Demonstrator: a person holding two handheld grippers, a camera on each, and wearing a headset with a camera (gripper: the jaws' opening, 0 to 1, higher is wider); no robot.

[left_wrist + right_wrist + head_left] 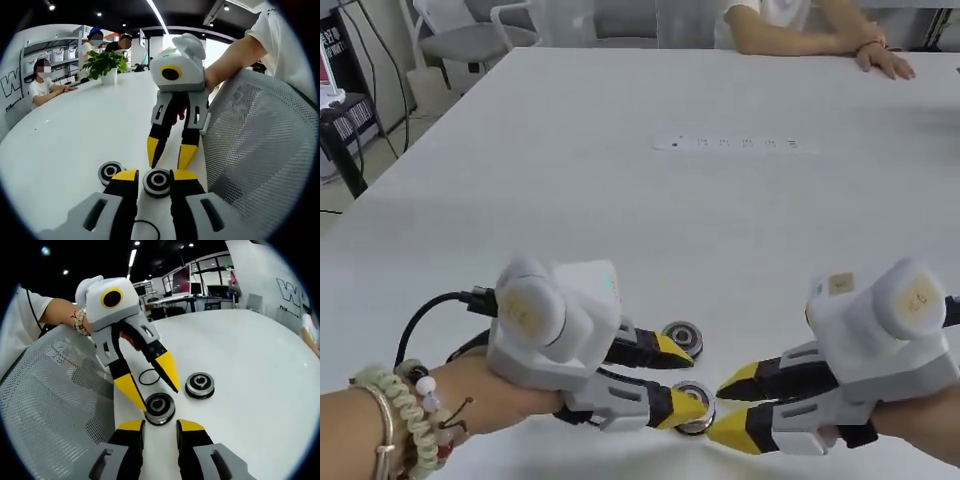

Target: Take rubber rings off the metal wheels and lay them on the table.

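Left gripper point(156, 175): fingers parted, flanking near wheel point(156, 183), not clamped.
Right gripper point(160, 425): fingers parted, empty, just short of wheel.
Next: pin wheel, peel rubber ring point(172, 411) outward.

The right gripper point(160, 429), black with yellow tips, holds its jaws apart just short of a round metal wheel with a black rubber rim point(160, 408) on the white table point(250, 365). The white-bodied left gripper point(159, 396) reaches in, jaws spread about that wheel. A second wheel point(200, 385) lies beside it, and a thin loose black rubber ring point(149, 376) lies flat behind.

A potted plant point(105, 64) stands near a seated person point(42, 84).
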